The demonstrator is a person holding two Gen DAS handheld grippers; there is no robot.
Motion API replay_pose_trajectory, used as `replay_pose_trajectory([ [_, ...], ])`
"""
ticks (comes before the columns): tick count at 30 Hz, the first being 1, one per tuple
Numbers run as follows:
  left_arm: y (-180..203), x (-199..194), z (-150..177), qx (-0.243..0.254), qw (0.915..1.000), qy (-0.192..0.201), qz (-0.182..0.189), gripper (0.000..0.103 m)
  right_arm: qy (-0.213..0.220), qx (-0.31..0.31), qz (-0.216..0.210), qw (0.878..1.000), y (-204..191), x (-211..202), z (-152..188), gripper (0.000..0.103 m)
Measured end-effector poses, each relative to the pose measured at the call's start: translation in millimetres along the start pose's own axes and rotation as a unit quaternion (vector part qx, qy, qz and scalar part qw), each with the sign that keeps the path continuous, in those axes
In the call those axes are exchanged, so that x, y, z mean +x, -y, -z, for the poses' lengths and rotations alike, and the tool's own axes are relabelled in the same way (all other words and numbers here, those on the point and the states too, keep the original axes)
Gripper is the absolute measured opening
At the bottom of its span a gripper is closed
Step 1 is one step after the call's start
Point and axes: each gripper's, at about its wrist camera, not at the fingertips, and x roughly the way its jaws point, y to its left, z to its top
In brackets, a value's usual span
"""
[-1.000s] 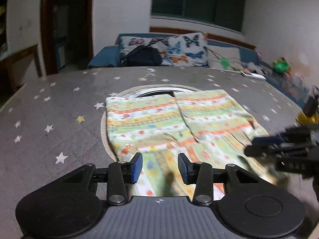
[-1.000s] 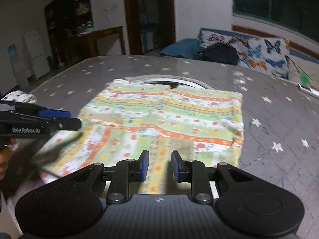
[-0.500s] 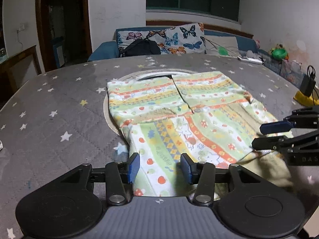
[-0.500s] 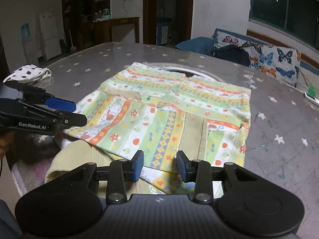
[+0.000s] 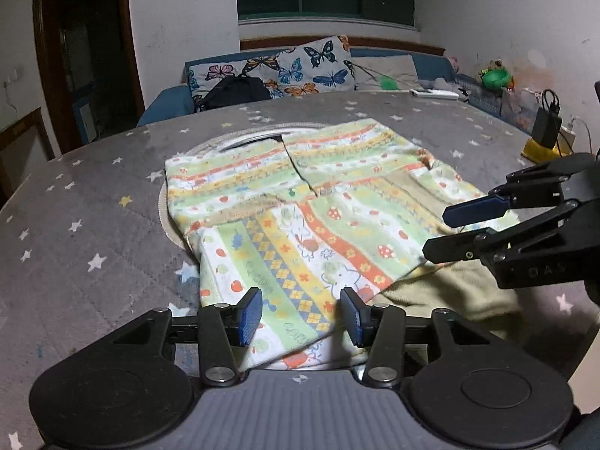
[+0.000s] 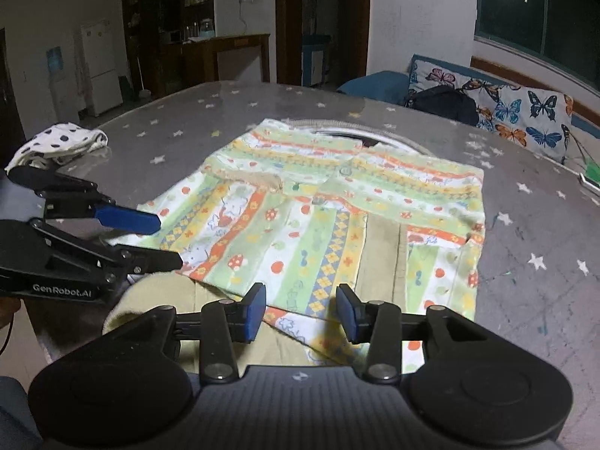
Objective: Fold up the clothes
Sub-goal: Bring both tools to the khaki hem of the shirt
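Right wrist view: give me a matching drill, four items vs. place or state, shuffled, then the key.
Items:
1. striped garment
2. polka-dot cloth
3. black bag
4. left tongs

Place or state:
A. on the sofa beside the butterfly cushion
B. bunched at the table's far left edge
C. open, empty, over the garment's left edge
D. spread flat in the table's middle, near part folded over

Pairs: 1-D, 2-B, 3-A, 4-C
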Motion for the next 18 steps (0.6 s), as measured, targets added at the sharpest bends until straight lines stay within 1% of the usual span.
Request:
replay_pose_trajectory([
  [1,0.3,-2.4,-1.8,-0.001,1.0,0.005,0.003,0.053,0.004,0.0,-0.003,1.0,-1.4,-2.5,-1.3,0.042],
  [4,5.1,-4.7,-3.9,0.004,0.9998,0.012,0.014,0.054,0.012,-0.002,-0.016,1.0,-6.9,-7.2,-3.8,0.046],
  [9,16.2,1.7,5.8,0.032,0.9994,-0.003,0.011,0.054,0.0,-0.015,-0.035,0.999,-20.2,-2.9,3.2,0.046],
  [12,18.7,4.3,10.7,0.039,0.9992,-0.005,0.007,0.054,-0.011,-0.025,-0.033,0.999,-25.7,-0.4,11.1,0.047],
  [18,20.0,6.2,13.5,0.044,0.999,-0.004,0.008,0.055,-0.004,-0.029,-0.027,0.999,-26.1,-8.6,11.7,0.047],
])
